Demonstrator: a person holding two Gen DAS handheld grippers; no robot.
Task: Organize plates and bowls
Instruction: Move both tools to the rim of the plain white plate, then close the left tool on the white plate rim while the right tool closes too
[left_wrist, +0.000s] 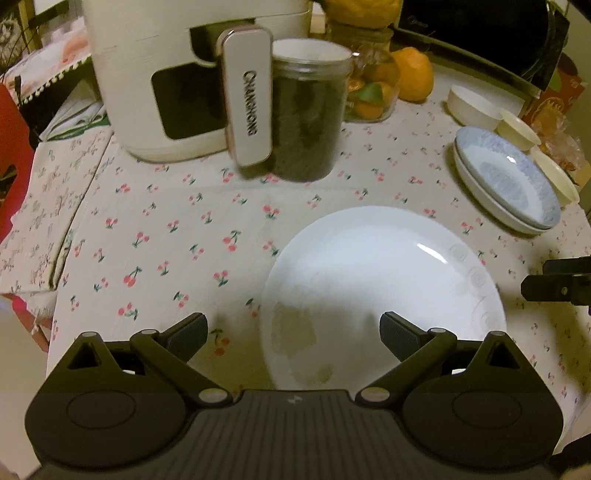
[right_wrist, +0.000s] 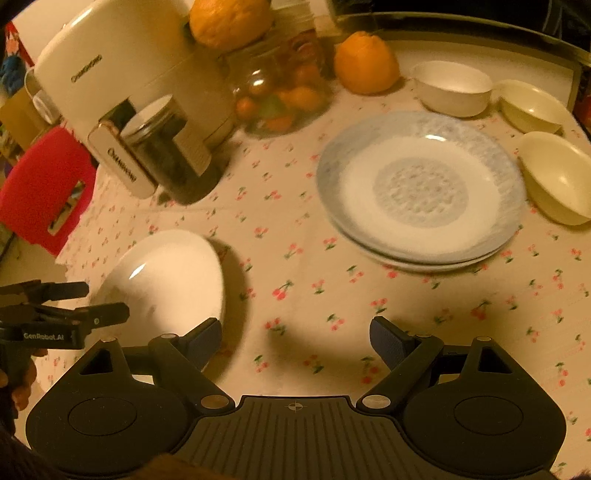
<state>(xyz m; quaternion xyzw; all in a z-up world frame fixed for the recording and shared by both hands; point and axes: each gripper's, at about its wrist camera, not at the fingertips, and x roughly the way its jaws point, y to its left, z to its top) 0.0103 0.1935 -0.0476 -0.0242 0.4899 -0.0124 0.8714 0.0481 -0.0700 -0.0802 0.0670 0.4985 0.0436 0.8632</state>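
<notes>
- Left claw (left_wrist: 293, 334): released, jaws spread wide, nothing held. The white plate (left_wrist: 384, 291) lies directly ahead and below; its near rim is straddled by the open jaws without contact being shown.
- Right claw (right_wrist: 295, 338): released, jaws wide, empty, over bare cloth. The white plate (right_wrist: 166, 280) is seen off to its left, the blue-patterned stack (right_wrist: 421, 192) ahead and to its right.
- Nearer claw: the left is judged nearer the white plate, the right nearer the stack.
- White plate: round, so no long axis; glossy, shallow, faint embossed rings at the rim, yellowish smears inside. Placed near the front edge of the tabletop (left_wrist: 166, 229).
- Blue-patterned stack: two shallow plates nested, toward the right edge.
- Bowls: one white bowl (right_wrist: 452, 88) and two cream bowls (right_wrist: 554, 181), beside the stack at the far right corner.
</notes>
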